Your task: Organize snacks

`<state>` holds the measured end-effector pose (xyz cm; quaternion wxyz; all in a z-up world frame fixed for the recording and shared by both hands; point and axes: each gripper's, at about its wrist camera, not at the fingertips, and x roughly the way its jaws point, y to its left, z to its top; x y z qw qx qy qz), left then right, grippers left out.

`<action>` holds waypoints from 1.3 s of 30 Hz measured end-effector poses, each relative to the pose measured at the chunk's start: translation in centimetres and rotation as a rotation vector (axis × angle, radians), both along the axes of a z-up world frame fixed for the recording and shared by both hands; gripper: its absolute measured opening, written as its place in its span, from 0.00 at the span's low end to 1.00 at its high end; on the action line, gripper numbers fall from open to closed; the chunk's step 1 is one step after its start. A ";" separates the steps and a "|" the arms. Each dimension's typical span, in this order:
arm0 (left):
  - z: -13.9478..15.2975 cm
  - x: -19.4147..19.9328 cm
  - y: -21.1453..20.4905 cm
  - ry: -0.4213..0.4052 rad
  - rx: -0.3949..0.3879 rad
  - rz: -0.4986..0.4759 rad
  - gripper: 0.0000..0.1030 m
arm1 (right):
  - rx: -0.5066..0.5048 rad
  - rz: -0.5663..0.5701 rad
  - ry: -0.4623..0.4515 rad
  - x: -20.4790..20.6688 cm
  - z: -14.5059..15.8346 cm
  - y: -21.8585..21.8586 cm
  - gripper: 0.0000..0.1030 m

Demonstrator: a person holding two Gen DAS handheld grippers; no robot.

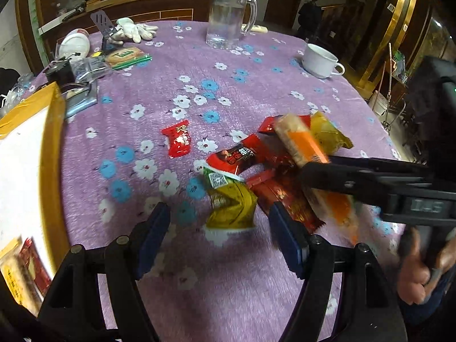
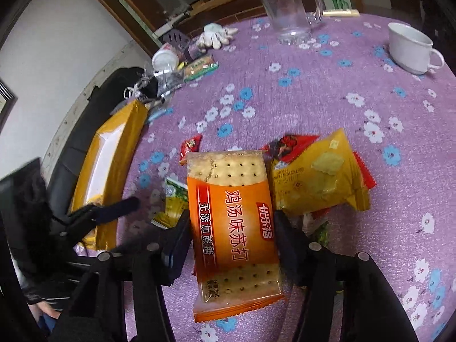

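orange cracker packet [image 2: 232, 228] gripped in right tongs [image 2: 232, 245], lifted off purple tabletop [image 2: 327, 91].
left tongs [image 1: 219, 236] wide and empty, poised above green-yellow snack [image 1: 230, 205] in the pile.

Box [image 1: 54, 154] cut off at left edge; red packets [image 1: 282, 196] half-hidden under claw.
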<state>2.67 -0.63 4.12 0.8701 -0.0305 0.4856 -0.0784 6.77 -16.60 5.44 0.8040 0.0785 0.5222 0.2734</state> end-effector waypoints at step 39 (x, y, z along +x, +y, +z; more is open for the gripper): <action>1.2 -2.2 3.1 -0.113 -0.040 0.075 0.38 | 0.018 0.028 -0.042 -1.0 0.4 1.1 0.56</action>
